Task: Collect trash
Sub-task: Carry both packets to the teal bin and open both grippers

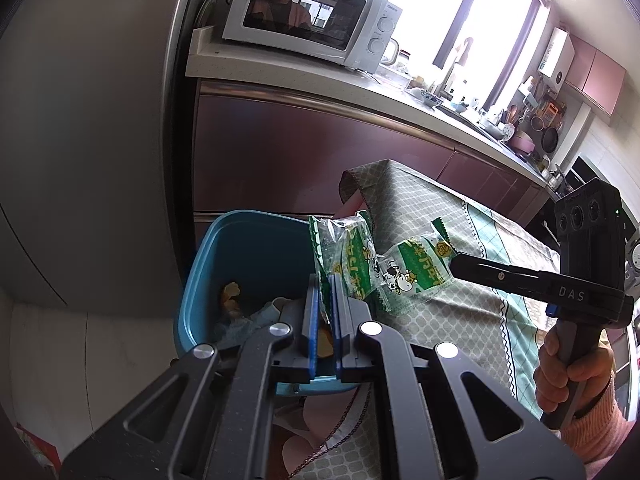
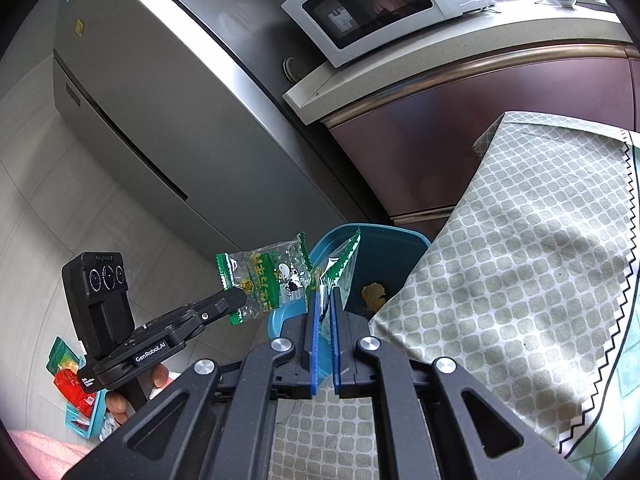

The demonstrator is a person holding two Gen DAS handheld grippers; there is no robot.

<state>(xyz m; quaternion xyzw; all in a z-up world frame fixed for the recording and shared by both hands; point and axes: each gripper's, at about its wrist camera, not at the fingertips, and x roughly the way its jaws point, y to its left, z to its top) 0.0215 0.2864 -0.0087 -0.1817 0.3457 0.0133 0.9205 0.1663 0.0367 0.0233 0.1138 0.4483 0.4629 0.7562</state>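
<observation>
Over the bin, at the table edge: two green-and-clear snack wrappers, one per gripper, both held in the air.
Left wrapper (image 1: pixel 344 256): pinched at its lower edge by the left gripper (image 1: pixel 326 280); hangs upright, above the bin's near-table side.
Right wrapper (image 1: pixel 416 272): pinched at one end by the right gripper (image 1: pixel 454 262); judged partly over the tablecloth, not fully over the bin opening.
Left gripper state: jaws nearly closed, blue pads clamped on thin film; nothing else in the grip.
Right gripper state: same, jaws nearly closed on its wrapper's crimped edge (image 2: pixel 326 280).
Bin (image 1: pixel 248 240): blue, open top, on the floor against the table; already holds an orange scrap and some pale crumpled waste.
Table (image 1: pixel 440 216): patterned cloth hangs over the corner, touching or just beside the bin rim; cannot tell which.
Surroundings: fridge to the left, microwave on the counter behind; more packaging lies on the floor (image 2: pixel 74 384) near the person's left hand.
Stage (judged): carry done, release pending for both.
Risk 1: right wrapper released here may land on the cloth or slide off outside the bin. Cause: not centred over the opening.
Risk 2: light film drifts or clings to a pad on release. Cause: low weight, static.
Risk 3: the wrappers sit close together and could snag each other.
</observation>
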